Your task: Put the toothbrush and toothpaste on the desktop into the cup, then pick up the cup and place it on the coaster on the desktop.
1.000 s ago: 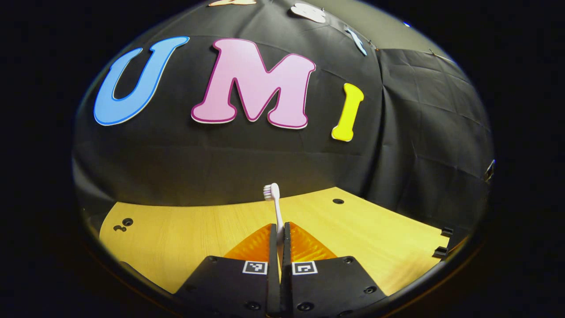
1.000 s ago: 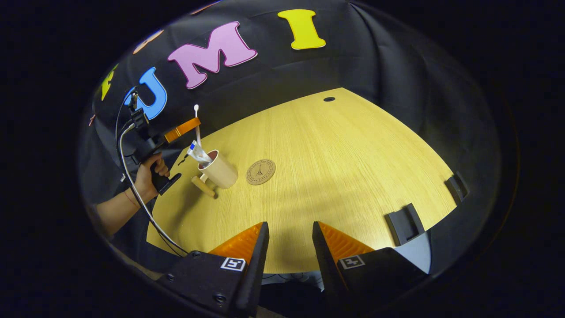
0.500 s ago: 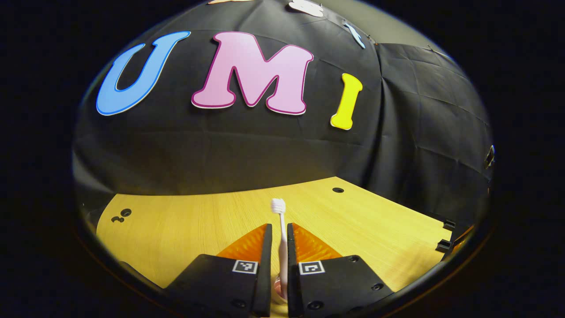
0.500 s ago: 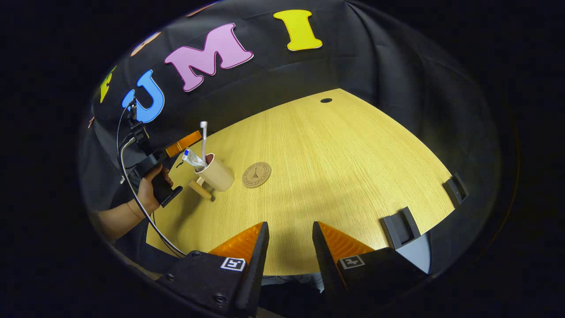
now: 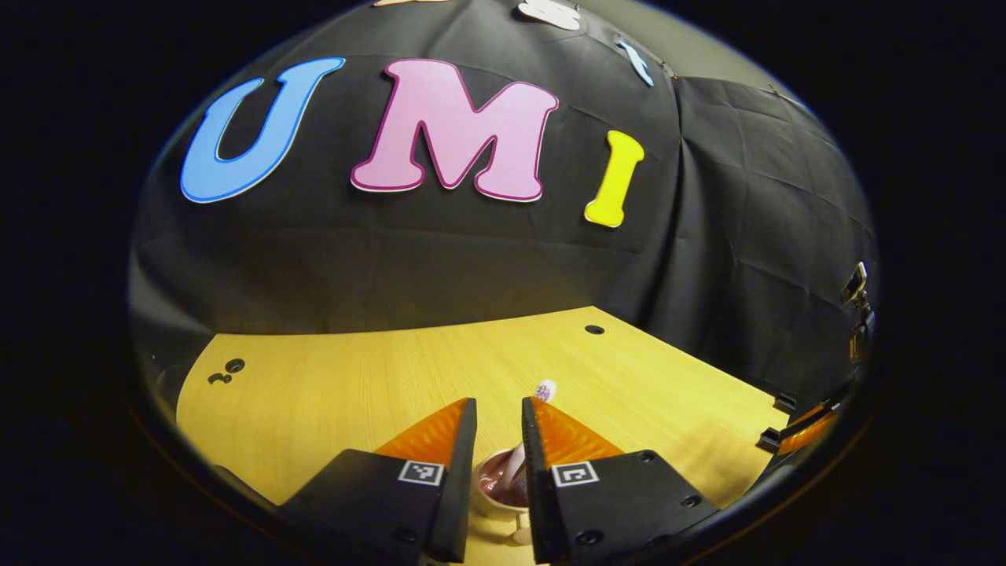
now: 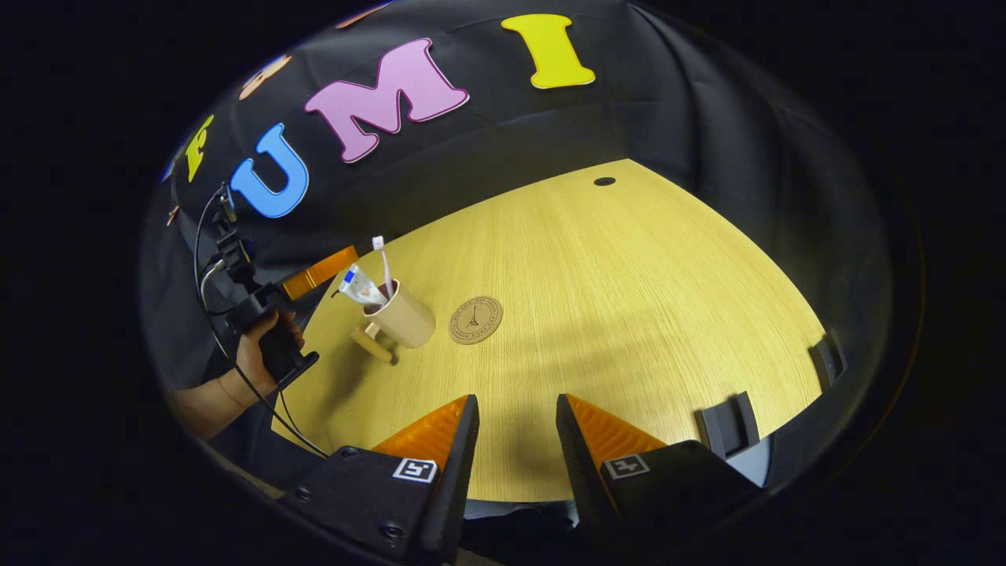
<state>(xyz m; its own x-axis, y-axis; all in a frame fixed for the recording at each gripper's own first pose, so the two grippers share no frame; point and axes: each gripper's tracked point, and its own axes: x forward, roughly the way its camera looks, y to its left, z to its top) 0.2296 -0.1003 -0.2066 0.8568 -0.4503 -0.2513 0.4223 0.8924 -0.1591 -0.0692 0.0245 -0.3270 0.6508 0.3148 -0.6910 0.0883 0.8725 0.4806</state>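
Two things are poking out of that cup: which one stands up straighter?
The white toothbrush. It rises nearly upright from the beige cup, bristle head topmost, while the white toothpaste tube with a blue end leans sideways over the rim.

A yellow wooden desktop (image 6: 629, 299) with a dark round hole (image 6: 604, 181); black brackets (image 6: 729, 425) at its edge.

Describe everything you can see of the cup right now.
The cup is a plain beige mug with a dark reddish inside and a light, wood-like side handle pointing toward the person's hand. It stands upright on the yellow desktop, just beside the round coaster, not on it. The toothbrush and toothpaste stick out of its mouth. The open left gripper hovers above it, not touching.
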